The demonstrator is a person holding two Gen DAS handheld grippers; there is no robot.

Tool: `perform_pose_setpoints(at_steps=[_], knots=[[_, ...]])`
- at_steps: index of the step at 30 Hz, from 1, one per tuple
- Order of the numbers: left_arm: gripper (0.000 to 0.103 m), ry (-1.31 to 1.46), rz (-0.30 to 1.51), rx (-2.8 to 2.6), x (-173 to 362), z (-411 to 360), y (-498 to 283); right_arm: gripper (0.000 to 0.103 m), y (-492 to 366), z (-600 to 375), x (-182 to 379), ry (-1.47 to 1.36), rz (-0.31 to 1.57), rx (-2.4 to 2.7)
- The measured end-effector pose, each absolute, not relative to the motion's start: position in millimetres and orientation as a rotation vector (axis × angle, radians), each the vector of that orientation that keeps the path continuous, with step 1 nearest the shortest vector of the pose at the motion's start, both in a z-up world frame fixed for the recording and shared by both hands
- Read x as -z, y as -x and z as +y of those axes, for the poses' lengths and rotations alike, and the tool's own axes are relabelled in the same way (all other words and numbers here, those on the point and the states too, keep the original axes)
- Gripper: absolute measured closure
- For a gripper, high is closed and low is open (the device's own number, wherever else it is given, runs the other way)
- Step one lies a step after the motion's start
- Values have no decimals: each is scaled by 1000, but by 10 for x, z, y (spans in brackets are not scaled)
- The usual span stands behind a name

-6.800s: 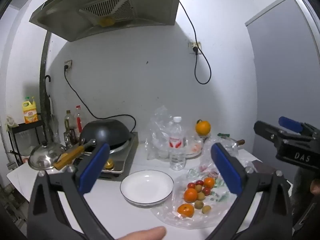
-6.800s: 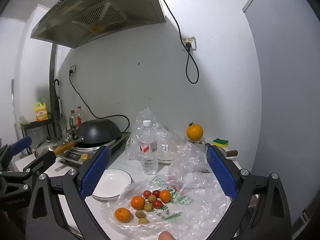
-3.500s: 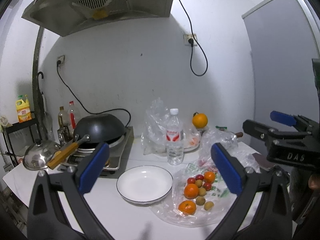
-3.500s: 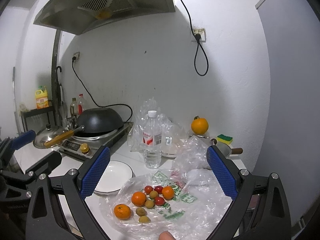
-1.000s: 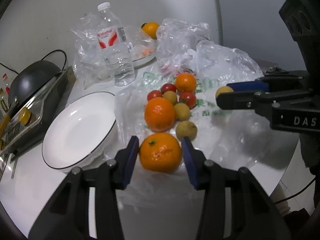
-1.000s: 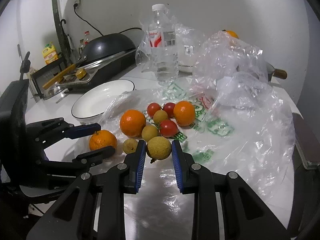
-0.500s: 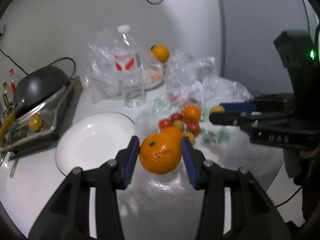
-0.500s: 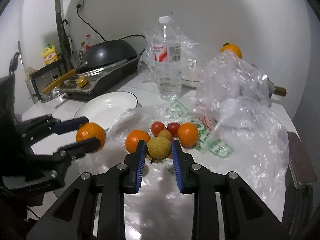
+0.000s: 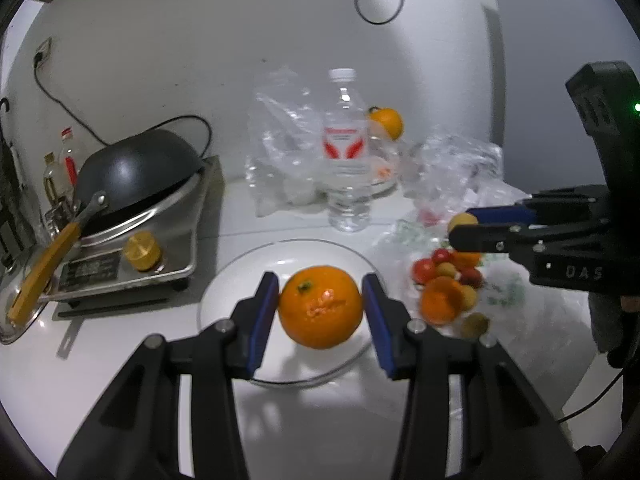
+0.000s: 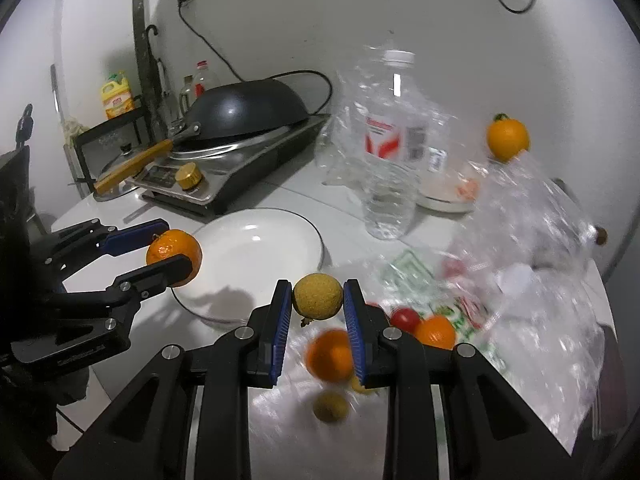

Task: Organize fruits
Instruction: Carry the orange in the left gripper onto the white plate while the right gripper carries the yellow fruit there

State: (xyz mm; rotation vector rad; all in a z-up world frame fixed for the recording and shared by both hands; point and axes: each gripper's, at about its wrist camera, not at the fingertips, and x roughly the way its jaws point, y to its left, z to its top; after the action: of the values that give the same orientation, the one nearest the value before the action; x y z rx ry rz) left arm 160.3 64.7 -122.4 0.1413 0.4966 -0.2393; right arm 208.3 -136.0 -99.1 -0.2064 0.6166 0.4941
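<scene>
My left gripper point(image 9: 320, 312) is shut on an orange mandarin point(image 9: 320, 307) and holds it in the air over the white plate point(image 9: 240, 276). From the right wrist view the same mandarin point(image 10: 174, 254) hangs at the plate's point(image 10: 260, 248) left rim. My right gripper point(image 10: 318, 304) is shut on a small yellow-brown round fruit point(image 10: 318, 295), lifted above the plastic sheet point(image 10: 540, 340). That fruit point(image 9: 462, 219) shows at the fingertips in the left wrist view. Several oranges, cherry tomatoes and small yellow fruits point(image 9: 448, 284) lie on the sheet.
A clear water bottle point(image 9: 346, 160) stands behind the plate with crumpled plastic bags point(image 9: 284, 152) around it. A wok on an induction cooker point(image 9: 136, 184) sits at the left. Another orange point(image 10: 507, 138) rests at the back, above a dish.
Both grippers rose off the plastic sheet with their fruits and moved left. The mandarin now hangs over the plate; the small yellow fruit is near the plate's right edge.
</scene>
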Motion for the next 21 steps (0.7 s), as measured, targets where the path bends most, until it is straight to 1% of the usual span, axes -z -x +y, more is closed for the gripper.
perform_pose_setpoints(at_steps=[11,21], knots=[[59,-125,525,196,1302,984,-1933,75,-2451,-888,977,244,660,-544],[59,-109,579,176,1513,1189,-2314,75,-2875,-437,1074,261,705,-585]])
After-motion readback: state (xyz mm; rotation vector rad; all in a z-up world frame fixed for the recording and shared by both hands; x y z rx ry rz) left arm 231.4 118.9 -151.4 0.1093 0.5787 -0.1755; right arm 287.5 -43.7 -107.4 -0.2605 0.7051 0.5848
